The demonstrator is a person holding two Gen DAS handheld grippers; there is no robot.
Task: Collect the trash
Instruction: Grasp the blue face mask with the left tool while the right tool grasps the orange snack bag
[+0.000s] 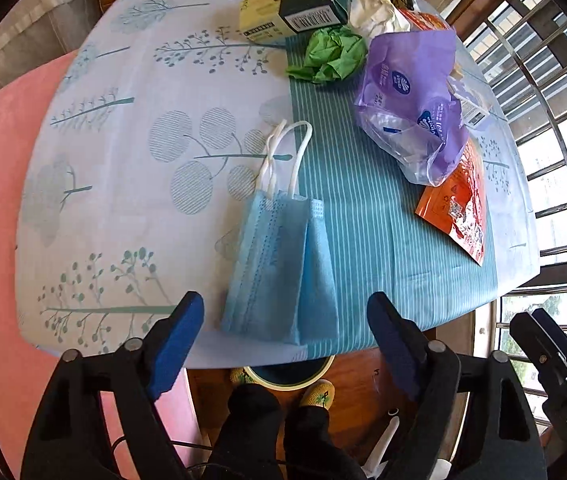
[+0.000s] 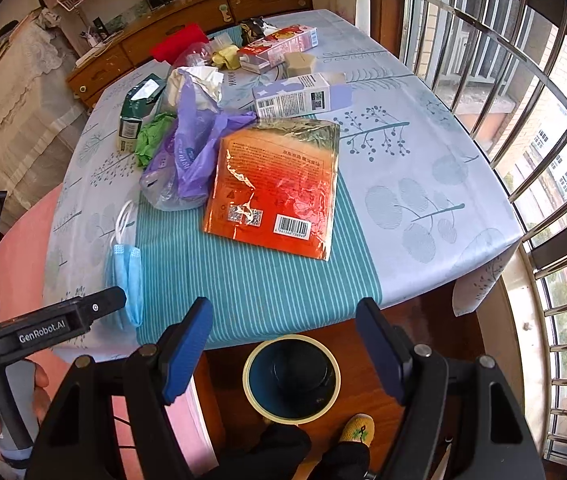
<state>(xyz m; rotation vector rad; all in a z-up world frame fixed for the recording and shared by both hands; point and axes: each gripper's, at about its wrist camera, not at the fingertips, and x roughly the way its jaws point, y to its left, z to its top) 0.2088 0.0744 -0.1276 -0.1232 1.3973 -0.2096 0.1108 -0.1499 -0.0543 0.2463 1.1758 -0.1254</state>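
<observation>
My left tool [image 1: 285, 312] stands wide and empty, its jaws straddling the near end of the blue face mask [image 1: 279, 264] on the desk [image 1: 123, 200], whose long axis seems to run straight ahead, so this hand is nearer.

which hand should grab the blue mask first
Left. The left gripper is open with the blue mask lying right between its fingers at the table edge. The right gripper is open above the bin, off to the mask's side.
</observation>
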